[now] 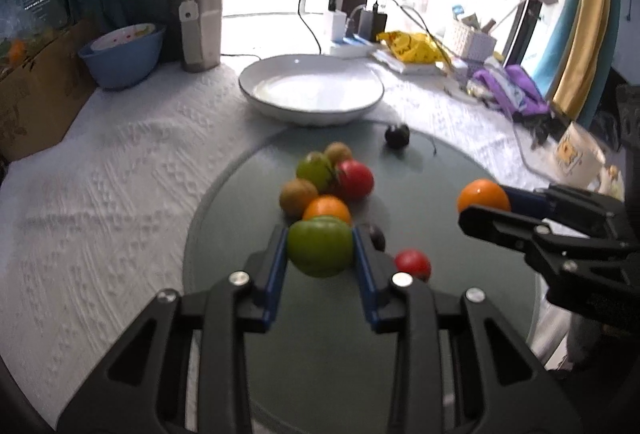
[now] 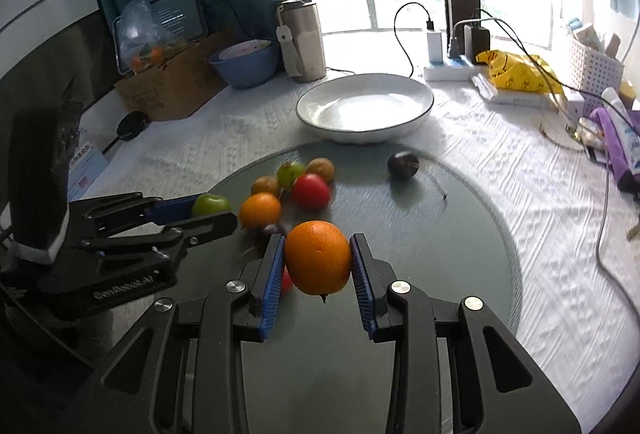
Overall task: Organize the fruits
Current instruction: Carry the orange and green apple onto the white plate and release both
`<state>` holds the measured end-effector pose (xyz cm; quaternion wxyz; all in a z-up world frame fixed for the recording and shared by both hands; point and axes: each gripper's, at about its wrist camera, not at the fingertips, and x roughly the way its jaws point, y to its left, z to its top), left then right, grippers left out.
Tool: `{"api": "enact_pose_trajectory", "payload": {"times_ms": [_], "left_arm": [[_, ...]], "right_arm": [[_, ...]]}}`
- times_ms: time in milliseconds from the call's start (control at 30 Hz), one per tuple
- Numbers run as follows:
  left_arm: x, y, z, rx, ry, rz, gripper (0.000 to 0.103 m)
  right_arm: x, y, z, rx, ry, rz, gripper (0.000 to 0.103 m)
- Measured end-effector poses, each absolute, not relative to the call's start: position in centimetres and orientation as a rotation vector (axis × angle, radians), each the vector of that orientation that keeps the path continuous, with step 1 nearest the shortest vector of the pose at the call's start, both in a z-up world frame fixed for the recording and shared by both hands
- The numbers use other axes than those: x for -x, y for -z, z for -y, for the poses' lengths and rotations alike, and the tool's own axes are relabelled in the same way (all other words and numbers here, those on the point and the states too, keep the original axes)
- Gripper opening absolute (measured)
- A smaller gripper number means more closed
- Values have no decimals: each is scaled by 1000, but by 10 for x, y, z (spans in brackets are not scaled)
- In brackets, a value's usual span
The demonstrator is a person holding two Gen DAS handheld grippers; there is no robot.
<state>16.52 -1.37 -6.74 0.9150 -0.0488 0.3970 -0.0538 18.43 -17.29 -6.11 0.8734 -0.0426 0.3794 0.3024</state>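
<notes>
My left gripper is shut on a green tomato and holds it above the grey glass turntable. My right gripper is shut on an orange, also lifted; it shows in the left wrist view too. A cluster of fruit lies on the turntable: a second orange, a red tomato, a green fruit, two kiwis. A small red fruit and a dark fruit lie apart. An empty white bowl stands behind.
A blue bowl, steel tumblers and a cardboard box stand at the back left. Chargers with cables, a yellow bag, a white basket and purple cloth crowd the back right. A mug stands at right.
</notes>
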Motion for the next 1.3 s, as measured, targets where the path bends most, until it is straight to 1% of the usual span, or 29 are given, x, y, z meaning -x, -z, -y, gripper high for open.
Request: {"api": "enact_pose_trajectory", "payload": {"times_ms": [300,633,967,1300], "left_arm": [[-202,54,-2,108,115,-775,33],[-260,47,-15,79,138,-743,33],[-322,56,-26,81,152,-751,33],[-382,75,-49,142,139,-843,33]], "right_arm": [[-227,54,170,122,-603,-761,35],[-289,55,160,166,-594,-740,35],[-356,67,139,132,-606,-812,35],[-416,82,109,86,-605,-907,35]]}}
